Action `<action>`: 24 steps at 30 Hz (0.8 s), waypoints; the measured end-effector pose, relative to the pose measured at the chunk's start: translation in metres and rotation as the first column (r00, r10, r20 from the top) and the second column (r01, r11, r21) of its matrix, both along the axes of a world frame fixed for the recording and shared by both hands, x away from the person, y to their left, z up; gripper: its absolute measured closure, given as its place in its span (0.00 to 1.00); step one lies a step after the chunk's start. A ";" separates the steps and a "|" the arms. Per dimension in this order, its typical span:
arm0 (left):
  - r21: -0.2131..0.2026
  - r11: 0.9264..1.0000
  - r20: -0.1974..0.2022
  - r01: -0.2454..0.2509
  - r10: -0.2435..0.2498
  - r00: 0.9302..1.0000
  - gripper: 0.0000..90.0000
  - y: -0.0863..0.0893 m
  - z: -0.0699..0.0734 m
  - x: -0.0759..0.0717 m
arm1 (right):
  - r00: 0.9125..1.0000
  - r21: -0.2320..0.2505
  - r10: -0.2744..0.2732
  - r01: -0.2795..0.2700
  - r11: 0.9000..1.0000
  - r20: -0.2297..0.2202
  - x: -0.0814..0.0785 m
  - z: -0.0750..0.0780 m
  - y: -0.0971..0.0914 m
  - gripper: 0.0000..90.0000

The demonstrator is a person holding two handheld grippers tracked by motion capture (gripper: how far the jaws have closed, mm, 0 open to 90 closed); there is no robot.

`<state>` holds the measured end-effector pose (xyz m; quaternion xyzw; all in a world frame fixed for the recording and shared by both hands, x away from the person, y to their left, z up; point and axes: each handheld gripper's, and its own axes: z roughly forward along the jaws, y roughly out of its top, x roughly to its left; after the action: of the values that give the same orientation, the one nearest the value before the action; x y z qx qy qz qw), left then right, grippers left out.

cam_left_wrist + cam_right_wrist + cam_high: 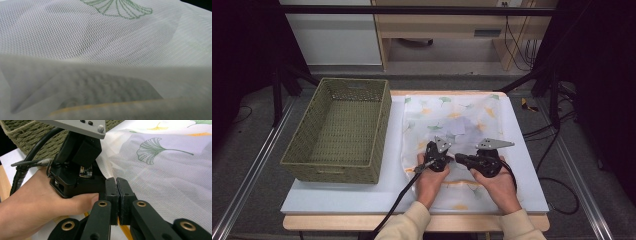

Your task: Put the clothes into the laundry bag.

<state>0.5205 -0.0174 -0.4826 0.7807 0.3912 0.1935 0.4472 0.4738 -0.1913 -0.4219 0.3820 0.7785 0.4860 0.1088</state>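
Two grippers, left gripper [436, 156] and right gripper [117, 185], clamp the near part of the leaf-print mesh cloth [452, 125] lying right of the basket [339, 131]. Folding looks underway; next, lift both together toward the far edge.

I have bare table [337, 197] near me, in front of the basket [339, 131], and a narrow bare strip at the right edge. The basket blocks the left half from the middle to the far edge; its inside is open from above. The cloth [452, 120] covers the right half. My grippers sit close together, with little gap between them.
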 end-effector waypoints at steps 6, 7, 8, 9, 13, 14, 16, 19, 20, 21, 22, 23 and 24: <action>-0.001 1.000 0.003 -0.005 0.005 1.000 1.00 0.000 0.000 0.000 | 1.000 0.002 -0.001 0.001 1.000 -0.002 0.000 -0.001 -0.001 0.99; -0.001 1.000 0.004 -0.005 0.005 1.000 1.00 0.000 0.000 -0.001 | 1.000 0.002 -0.002 0.002 1.000 -0.003 0.000 -0.001 -0.001 0.99; 0.000 1.000 0.006 -0.006 0.006 1.000 1.00 -0.001 0.000 -0.001 | 1.000 0.000 -0.002 0.002 1.000 -0.002 0.000 -0.001 -0.001 0.99; 0.002 1.000 0.005 -0.005 0.005 1.000 1.00 -0.001 0.000 -0.001 | 1.000 0.000 -0.002 0.002 1.000 -0.001 0.000 -0.001 -0.001 0.99; -0.003 1.000 0.004 -0.011 0.011 1.000 1.00 -0.001 0.000 -0.001 | 1.000 0.002 -0.001 0.001 1.000 0.000 0.000 -0.001 -0.002 0.99; -0.005 1.000 0.003 -0.011 0.011 1.000 1.00 -0.001 0.000 -0.001 | 1.000 0.001 0.000 0.000 1.000 0.001 0.000 -0.001 -0.001 0.99; -0.005 1.000 0.003 -0.008 0.008 1.000 1.00 -0.001 0.000 -0.001 | 1.000 0.001 -0.001 0.001 1.000 -0.001 0.000 -0.001 -0.002 0.99; -0.006 1.000 -0.001 0.001 -0.001 1.000 1.00 0.001 0.001 -0.005 | 1.000 0.002 -0.005 0.005 1.000 0.002 0.001 -0.001 -0.002 0.99; -0.008 1.000 0.000 0.007 -0.007 1.000 1.00 0.002 0.001 -0.006 | 1.000 0.002 -0.004 0.004 1.000 0.002 0.001 -0.001 -0.003 0.99; -0.005 1.000 0.000 0.009 -0.009 1.000 1.00 0.003 0.001 -0.008 | 1.000 0.002 -0.005 0.005 1.000 0.003 0.001 0.000 -0.003 0.99; -0.005 1.000 -0.001 0.014 -0.014 1.000 1.00 0.004 0.001 -0.010 | 1.000 0.003 -0.005 0.005 1.000 0.001 0.000 0.000 -0.003 0.99; -0.007 1.000 0.000 0.015 -0.015 1.000 1.00 0.005 0.001 -0.012 | 1.000 0.003 -0.007 0.007 1.000 0.000 0.000 0.000 -0.003 0.99; -0.011 1.000 0.000 0.018 -0.018 1.000 1.00 0.006 0.001 -0.014 | 1.000 0.004 -0.007 0.007 1.000 0.000 0.000 0.000 -0.004 0.99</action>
<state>0.5066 -0.0115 -0.4812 0.7817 0.3853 0.1875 0.4531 0.4739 -0.1949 -0.4216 0.3847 0.7763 0.4871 0.1100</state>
